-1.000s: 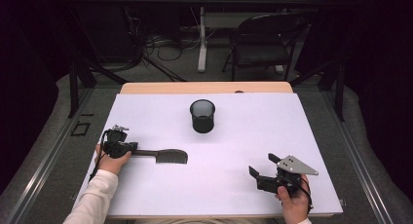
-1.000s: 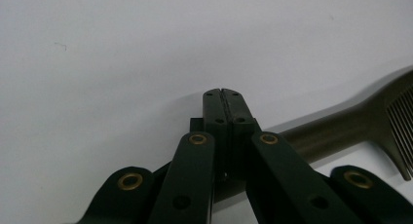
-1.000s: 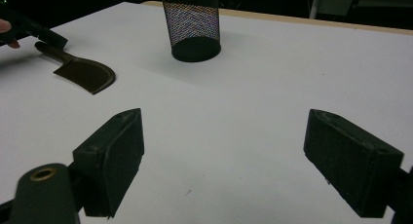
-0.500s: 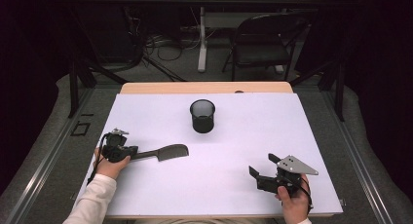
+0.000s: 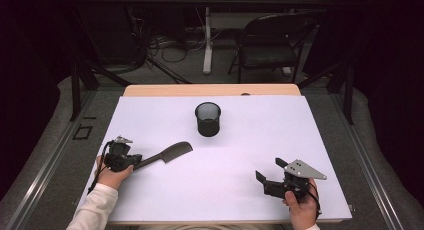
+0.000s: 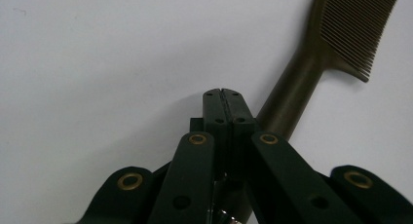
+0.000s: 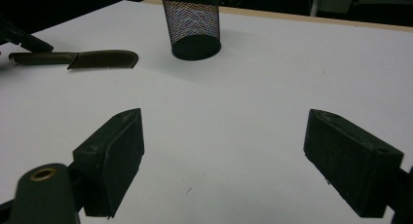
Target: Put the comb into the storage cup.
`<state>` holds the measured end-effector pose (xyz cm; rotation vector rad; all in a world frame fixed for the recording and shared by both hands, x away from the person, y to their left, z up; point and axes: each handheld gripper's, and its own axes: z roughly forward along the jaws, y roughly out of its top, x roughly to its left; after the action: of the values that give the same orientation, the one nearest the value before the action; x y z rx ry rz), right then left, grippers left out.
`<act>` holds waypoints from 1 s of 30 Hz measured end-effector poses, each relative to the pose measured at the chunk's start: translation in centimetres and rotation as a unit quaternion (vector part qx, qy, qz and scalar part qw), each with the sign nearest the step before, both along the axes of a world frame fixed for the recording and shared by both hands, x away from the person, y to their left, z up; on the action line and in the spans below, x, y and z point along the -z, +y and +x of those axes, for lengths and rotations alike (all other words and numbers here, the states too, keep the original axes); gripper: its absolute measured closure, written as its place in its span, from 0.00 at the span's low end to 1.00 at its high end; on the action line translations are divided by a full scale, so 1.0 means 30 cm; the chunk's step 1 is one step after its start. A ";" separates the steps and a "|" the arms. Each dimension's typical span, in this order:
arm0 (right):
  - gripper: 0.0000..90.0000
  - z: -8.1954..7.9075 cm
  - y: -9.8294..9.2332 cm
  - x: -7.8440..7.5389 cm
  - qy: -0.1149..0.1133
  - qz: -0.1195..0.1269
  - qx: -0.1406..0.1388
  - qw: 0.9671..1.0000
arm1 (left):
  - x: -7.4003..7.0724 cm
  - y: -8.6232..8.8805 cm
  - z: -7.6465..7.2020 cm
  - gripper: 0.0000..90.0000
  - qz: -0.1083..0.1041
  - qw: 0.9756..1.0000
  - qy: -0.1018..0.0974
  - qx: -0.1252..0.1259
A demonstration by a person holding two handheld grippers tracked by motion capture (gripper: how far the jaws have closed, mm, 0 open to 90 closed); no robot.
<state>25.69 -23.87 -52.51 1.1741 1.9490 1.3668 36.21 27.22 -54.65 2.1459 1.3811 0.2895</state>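
We worked at a white bench [image 5: 320, 140], with a black mesh pen cup [image 5: 208, 118] standing upright near its middle, open end up, presumably to receive something. Our left tool [image 5: 131, 160] was clamped on the handle end of a dark comb [image 5: 167, 153], whose toothed head angled toward the cup and seemed raised a little off the surface; gripping that end probably left the head free to lead. Our right tool [image 5: 266, 176] waited well apart near the front edge, its jaws spread wide and holding nothing.
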 end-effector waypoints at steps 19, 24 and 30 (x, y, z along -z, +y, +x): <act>0.16 -0.002 -0.006 -0.002 0.000 0.000 0.000 1.000 | -0.002 -0.019 -0.047 1.00 0.002 1.000 -0.003 0.021; 0.16 -0.002 -0.007 -0.002 0.001 -0.001 0.000 1.000 | -0.003 -0.025 -0.052 1.00 0.003 1.000 -0.005 0.024; 0.16 -0.003 -0.006 -0.004 0.002 0.001 -0.001 1.000 | -0.002 -0.024 -0.054 1.00 0.003 1.000 -0.005 0.023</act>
<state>25.60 -24.06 -52.40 1.1752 1.9533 1.3685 34.59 26.49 -54.59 2.1753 1.3235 0.2872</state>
